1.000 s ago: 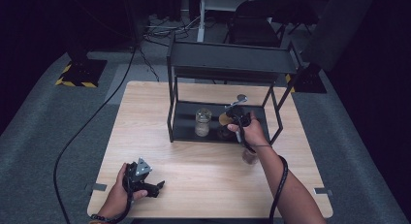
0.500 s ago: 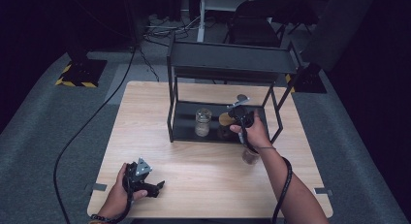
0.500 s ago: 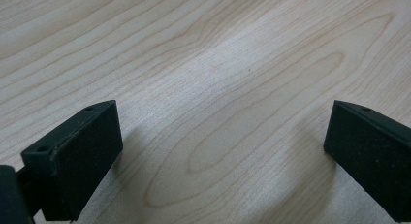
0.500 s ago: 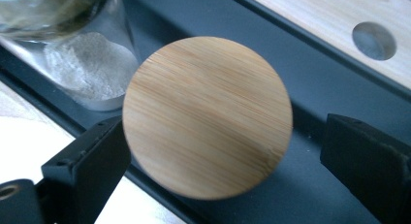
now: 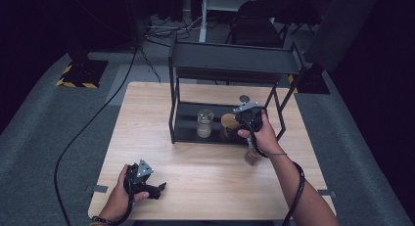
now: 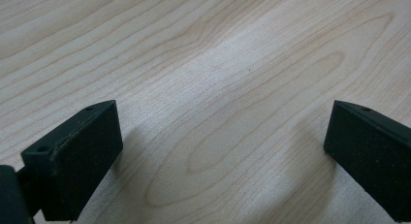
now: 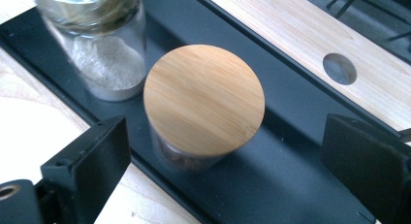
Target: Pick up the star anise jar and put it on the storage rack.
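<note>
A black two-tier rack (image 5: 235, 64) stands at the back of the wooden table (image 5: 195, 187). On its lower shelf (image 7: 300, 117) a jar with a round wooden lid (image 7: 204, 95) (image 5: 228, 122) stands upright beside a glass jar of white powder (image 7: 104, 54) (image 5: 204, 123). My right gripper (image 7: 225, 132) (image 5: 240, 122) hovers over the lidded jar, open, with its jaws wide on either side of the lid and not touching it. My left gripper (image 6: 220, 122) (image 5: 157, 188) lies open, low over bare wood, near the table's front left.
A third small jar (image 5: 252, 156) stands on the table just in front of the rack, by my right wrist. The rack's uprights and top shelf close in the space above the jars. A round hole (image 7: 339, 69) is cut in the tabletop behind the shelf.
My right hand has moved slightly up and farther in toward the rack's lower shelf, jaws still wide. The left hand and the jars have stayed put.
</note>
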